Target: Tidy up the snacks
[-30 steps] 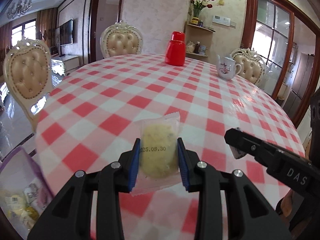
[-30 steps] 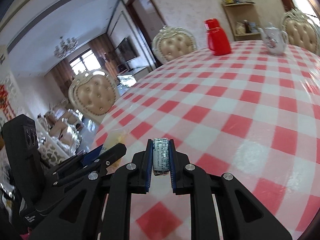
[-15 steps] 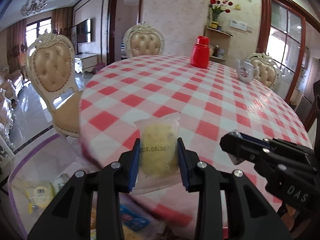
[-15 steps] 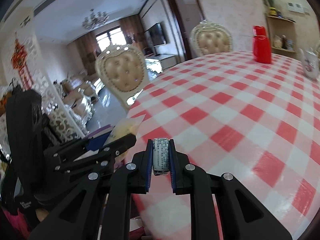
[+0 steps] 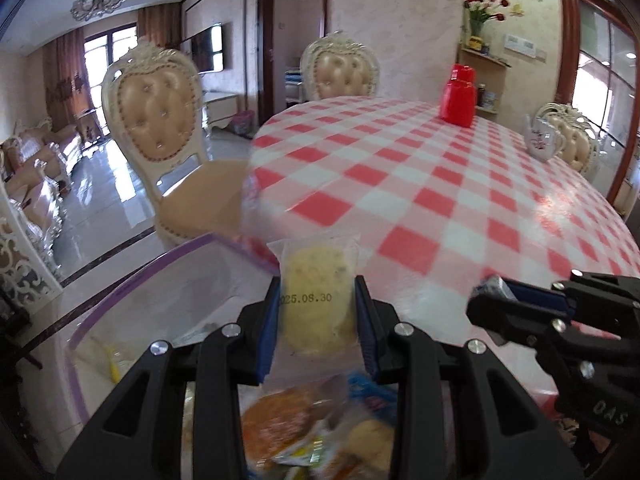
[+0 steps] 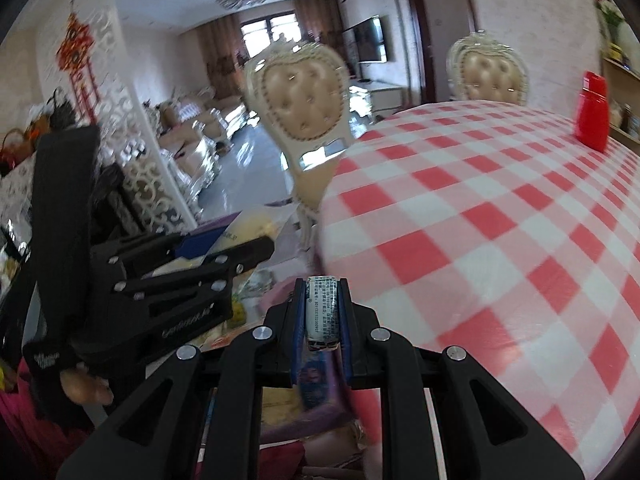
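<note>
Each wrist camera looked forward and downward along its own fingers from close behind them, near the checked table's edge. Both views shared the table, the red jug, the padded chairs, and each caught the other gripper.

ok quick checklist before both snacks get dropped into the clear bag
1. Left gripper clamped on the yellow cake packet: ok.
2. Right gripper clamped on the small silver-wrapped snack: ok.
3. Clear bag mouth open under the left gripper: ok, other snacks show inside.
4. Right gripper over the bag mouth: cannot tell, it sits at the table edge.
5. Grippers clear of each other: ok, apart in both views.
6. Room left in the bag: cannot tell, the contents are blurred.
</note>
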### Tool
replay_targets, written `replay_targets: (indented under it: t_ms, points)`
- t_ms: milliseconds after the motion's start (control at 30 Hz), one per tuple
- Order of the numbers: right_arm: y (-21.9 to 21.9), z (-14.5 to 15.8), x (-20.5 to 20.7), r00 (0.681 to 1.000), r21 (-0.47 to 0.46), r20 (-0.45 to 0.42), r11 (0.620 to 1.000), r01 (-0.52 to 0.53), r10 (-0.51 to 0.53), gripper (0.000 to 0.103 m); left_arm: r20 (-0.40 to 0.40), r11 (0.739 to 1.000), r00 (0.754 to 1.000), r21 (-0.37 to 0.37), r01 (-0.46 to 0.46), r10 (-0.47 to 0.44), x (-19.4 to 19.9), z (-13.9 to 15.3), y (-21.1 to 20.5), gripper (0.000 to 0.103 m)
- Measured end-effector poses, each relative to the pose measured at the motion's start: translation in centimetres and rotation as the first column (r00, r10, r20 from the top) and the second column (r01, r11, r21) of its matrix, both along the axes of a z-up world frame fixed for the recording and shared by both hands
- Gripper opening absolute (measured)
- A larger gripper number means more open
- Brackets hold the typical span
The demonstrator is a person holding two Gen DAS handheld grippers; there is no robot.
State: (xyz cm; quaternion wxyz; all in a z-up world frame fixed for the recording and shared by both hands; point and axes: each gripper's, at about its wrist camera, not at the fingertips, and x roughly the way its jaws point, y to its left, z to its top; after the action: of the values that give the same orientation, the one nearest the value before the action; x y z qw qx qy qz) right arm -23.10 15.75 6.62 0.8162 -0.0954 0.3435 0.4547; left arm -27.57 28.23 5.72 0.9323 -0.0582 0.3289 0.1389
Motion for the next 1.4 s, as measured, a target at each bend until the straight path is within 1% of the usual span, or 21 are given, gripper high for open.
replay_targets:
  t_ms: [100, 267, 367, 533, 667, 700, 733, 767, 800, 833, 867, 933, 967, 1067, 1100, 1133, 1167, 1233, 1300, 1400]
  points:
    - [1.6, -0.4, -1.0, 0.999, -0.026, 0.007, 0.999, -0.042, 0.042, 0.015, -0.012, 0.999, 0.999, 0.005, -0.039, 0.039, -0.8, -0.4, 1.7, 0.035]
    - [4.3, -1.2, -2.8, 0.994, -0.071, 0.009, 0.991, -0.112, 0.113, 0.015, -0.016, 0.997, 0.997, 0.001, -0.076, 0.076, -1.4, -0.6, 3.5, 0.035]
    - [5.5, -1.7, -3.6, 0.989, -0.098, 0.008, 0.985, -0.144, 0.146, 0.015, -0.033, 0.995, 0.994, 0.013, -0.101, 0.101, -1.6, -0.8, 4.4, 0.035]
    - [6.7, -2.2, -4.3, 0.985, -0.122, 0.002, 0.977, -0.174, 0.175, 0.015, -0.044, 0.99, 0.99, 0.007, -0.137, 0.138, -2.1, -0.8, 6.0, 0.035]
    - [7.2, -2.3, -4.3, 0.984, -0.118, -0.02, 0.977, -0.18, 0.179, 0.016, -0.02, 0.987, 0.987, 0.006, -0.161, 0.161, -2.6, -0.5, 6.7, 0.036]
    - [7.2, -2.3, -4.2, 0.983, -0.112, -0.031, 0.976, -0.185, 0.182, 0.019, -0.002, 0.985, 0.985, 0.003, -0.171, 0.171, -2.8, -0.4, 6.9, 0.037]
    - [7.2, -2.3, -4.0, 0.983, -0.106, -0.05, 0.978, -0.179, 0.175, 0.023, 0.02, 0.985, 0.985, 0.002, -0.172, 0.172, -3.1, -0.2, 7.0, 0.048]
    - [7.2, -2.3, -3.8, 0.984, -0.106, -0.058, 0.979, -0.172, 0.166, 0.031, 0.054, 0.985, 0.984, 0.009, -0.17, 0.169, -3.4, 0.2, 7.1, 0.063]
    - [7.2, -2.4, -3.7, 0.985, -0.107, -0.062, 0.98, -0.166, 0.16, 0.039, 0.086, 0.985, 0.982, 0.021, -0.169, 0.167, -3.6, 0.5, 7.0, 0.093]
    - [7.0, -2.2, -3.5, 0.987, -0.108, -0.066, 0.982, -0.155, 0.149, 0.061, 0.113, 0.986, 0.981, 0.037, -0.165, 0.16, -3.8, 0.9, 6.9, 0.101]
    - [6.9, -2.0, -3.5, 0.988, -0.107, -0.064, 0.983, -0.148, 0.142, 0.075, 0.114, 0.986, 0.981, 0.045, -0.161, 0.155, -3.8, 1.1, 6.8, 0.101]
    - [6.7, -1.4, -3.6, 0.989, -0.108, -0.051, 0.984, -0.145, 0.14, 0.081, 0.094, 0.987, 0.985, 0.046, -0.151, 0.146, -3.6, 1.3, 6.9, 0.101]
    - [6.7, -1.0, -3.8, 0.988, -0.118, -0.042, 0.981, -0.151, 0.147, 0.086, 0.088, 0.986, 0.984, 0.047, -0.158, 0.153, -3.6, 1.3, 6.9, 0.101]
    - [6.7, -0.3, -4.2, 0.984, -0.161, -0.039, 0.971, -0.178, 0.174, 0.087, 0.009, 0.96, 0.964, 0.088, -0.267, 0.267, -3.3, 1.2, 7.1, 0.101]
    - [6.6, -0.3, -4.2, 0.983, -0.172, -0.047, 0.968, -0.184, 0.179, 0.087, -0.021, 0.954, 0.958, 0.097, -0.284, 0.287, -3.1, 1.0, 7.0, 0.101]
    - [6.7, -0.3, -4.3, 0.982, -0.186, -0.059, 0.964, -0.188, 0.18, 0.087, -0.033, 0.957, 0.959, 0.092, -0.276, 0.28, -3.1, 1.0, 7.1, 0.102]
    - [6.6, -0.3, -4.3, 0.982, -0.193, -0.07, 0.964, -0.184, 0.173, 0.087, -0.053, 0.967, 0.967, 0.061, -0.248, 0.251, -3.0, 0.7, 7.0, 0.102]
    - [6.6, -0.8, -4.2, 0.984, -0.205, -0.099, 0.964, -0.168, 0.15, 0.087, -0.102, 0.978, 0.974, -0.018, -0.207, 0.204, -2.7, 0.1, 7.2, 0.101]
    - [6.7, -1.5, -4.2, 0.984, -0.234, -0.128, 0.96, -0.151, 0.124, 0.087, -0.15, 0.977, 0.971, -0.079, -0.197, 0.184, -2.4, -0.7, 7.5, 0.101]
    - [7.1, -2.9, -3.7, 0.989, -0.317, -0.131, 0.943, -0.101, 0.062, 0.087, -0.209, 0.97, 0.959, -0.102, -0.219, 0.194, -1.9, -1.8, 7.8, 0.101]
